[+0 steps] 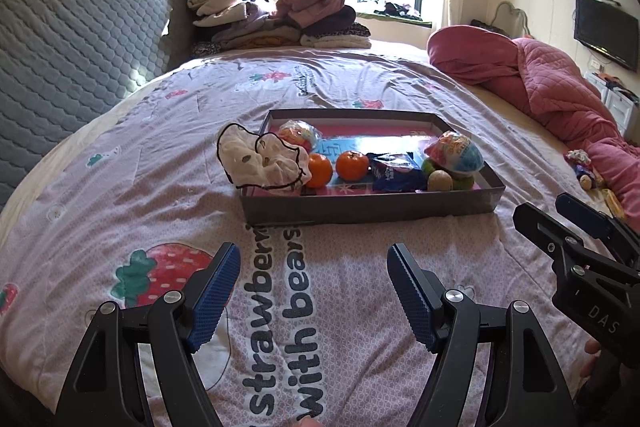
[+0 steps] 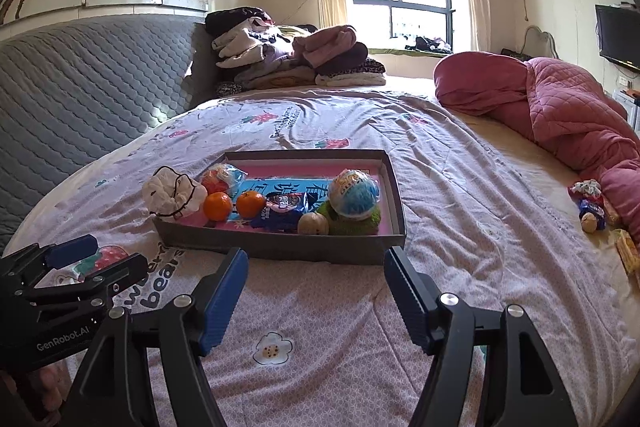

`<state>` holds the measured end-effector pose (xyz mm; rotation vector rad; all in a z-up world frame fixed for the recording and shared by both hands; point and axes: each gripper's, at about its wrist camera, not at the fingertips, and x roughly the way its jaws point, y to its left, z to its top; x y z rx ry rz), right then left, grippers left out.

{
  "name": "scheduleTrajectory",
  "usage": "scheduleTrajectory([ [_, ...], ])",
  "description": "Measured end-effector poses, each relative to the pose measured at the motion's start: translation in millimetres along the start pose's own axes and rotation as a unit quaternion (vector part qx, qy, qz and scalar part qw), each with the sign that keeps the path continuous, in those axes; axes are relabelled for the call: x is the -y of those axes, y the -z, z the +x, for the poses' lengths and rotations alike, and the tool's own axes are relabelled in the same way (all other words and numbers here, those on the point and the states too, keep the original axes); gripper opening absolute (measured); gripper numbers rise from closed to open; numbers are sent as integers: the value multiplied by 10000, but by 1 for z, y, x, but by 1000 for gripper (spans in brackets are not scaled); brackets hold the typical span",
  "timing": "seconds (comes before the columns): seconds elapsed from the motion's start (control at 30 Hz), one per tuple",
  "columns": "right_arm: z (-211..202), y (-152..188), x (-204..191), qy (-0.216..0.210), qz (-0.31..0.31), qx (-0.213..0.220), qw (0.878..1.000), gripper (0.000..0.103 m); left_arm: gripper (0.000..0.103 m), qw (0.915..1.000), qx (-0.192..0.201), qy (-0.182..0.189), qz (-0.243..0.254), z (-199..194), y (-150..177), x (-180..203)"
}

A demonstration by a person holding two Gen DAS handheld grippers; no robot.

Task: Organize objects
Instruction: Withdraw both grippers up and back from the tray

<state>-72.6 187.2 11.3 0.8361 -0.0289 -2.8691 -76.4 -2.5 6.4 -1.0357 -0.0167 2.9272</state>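
Hovering over the near part of the bed (image 1: 360,75), the left gripper (image 1: 314,267) and right gripper (image 2: 316,271) both have their jaws spread and hold nothing. At the box's (image 1: 360,211) left corner a white cloth (image 1: 256,159) drapes over the rim: limp and light, best pinched at a bunched fold. Next come two tangerines (image 1: 352,165), firm but bruisable. Near the bed's right edge loose snack packets (image 2: 592,211) look light, crinkly and slippery; grip across the middle.
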Motion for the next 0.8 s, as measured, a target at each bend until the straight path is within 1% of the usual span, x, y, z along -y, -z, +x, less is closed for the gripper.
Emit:
scheduleTrajectory([
  [0.33, 19, 19, 12, 145, 62, -223, 9996, 70, 77, 10000, -32, -54, 5, 15, 17, 0],
  [0.57, 28, 26, 8, 123, -41, -308, 9994, 70, 77, 9999, -84, -151, 2, 23, 20, -1],
  [0.8, 35, 30, 4, 121, -106, -384, 9991, 70, 77, 9998, -159, -148, -11, 30, 24, -3],
])
